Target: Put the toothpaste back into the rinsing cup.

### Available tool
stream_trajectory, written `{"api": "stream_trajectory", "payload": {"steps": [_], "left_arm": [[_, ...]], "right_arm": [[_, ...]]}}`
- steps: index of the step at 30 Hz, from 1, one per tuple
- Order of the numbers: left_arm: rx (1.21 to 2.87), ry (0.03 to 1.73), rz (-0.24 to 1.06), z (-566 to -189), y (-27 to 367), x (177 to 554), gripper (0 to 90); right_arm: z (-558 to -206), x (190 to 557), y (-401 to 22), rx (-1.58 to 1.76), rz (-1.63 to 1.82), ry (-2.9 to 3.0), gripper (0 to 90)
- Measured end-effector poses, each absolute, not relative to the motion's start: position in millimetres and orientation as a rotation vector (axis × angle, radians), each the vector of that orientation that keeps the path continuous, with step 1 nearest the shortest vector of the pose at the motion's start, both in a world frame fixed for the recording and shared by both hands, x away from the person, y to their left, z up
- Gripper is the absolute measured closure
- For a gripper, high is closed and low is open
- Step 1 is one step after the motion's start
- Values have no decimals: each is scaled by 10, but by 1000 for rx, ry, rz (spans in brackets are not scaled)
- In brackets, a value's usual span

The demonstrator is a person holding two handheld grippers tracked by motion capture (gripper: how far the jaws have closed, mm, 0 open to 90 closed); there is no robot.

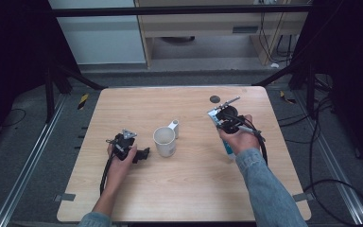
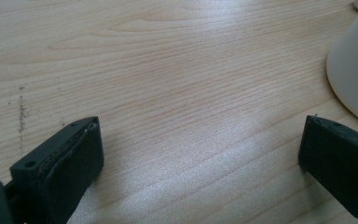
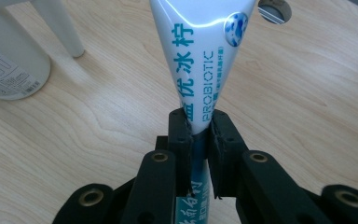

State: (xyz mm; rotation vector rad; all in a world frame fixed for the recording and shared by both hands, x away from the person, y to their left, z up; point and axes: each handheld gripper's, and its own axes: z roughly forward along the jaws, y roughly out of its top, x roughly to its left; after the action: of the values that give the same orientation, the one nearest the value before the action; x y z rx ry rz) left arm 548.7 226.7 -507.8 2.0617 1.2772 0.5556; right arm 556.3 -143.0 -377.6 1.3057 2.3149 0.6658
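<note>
A white and blue toothpaste tube point(image 3: 200, 56) is clamped between the jaws of my right gripper point(image 3: 199, 126), its flat wide end pointing away over the table. From above, the right gripper point(image 1: 224, 120) is right of centre, with the tube point(image 1: 229, 150) running under the hand. A white mug point(image 1: 164, 141) stands mid-table with its handle toward the far right. My left gripper point(image 1: 143, 154) rests on the wood just left of the mug. In its own view the left gripper point(image 2: 200, 149) stands wide open over bare wood, the mug's wall point(image 2: 354, 70) at right.
The light wooden table point(image 1: 179, 189) has a dark round grommet hole point(image 1: 214, 99) near its far edge, beyond the tube. Cables trail from both grippers toward the person. The mug point(image 3: 9, 60) stands far left of the tube in the right gripper view.
</note>
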Motion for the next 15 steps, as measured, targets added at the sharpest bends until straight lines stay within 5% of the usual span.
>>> {"api": "stream_trajectory", "payload": {"steps": [15], "left_arm": [[2061, 1277, 556, -5078, 2267, 5487, 0]], "right_arm": [[-3659, 5549, -1421, 1257, 707, 2271, 806]]}}
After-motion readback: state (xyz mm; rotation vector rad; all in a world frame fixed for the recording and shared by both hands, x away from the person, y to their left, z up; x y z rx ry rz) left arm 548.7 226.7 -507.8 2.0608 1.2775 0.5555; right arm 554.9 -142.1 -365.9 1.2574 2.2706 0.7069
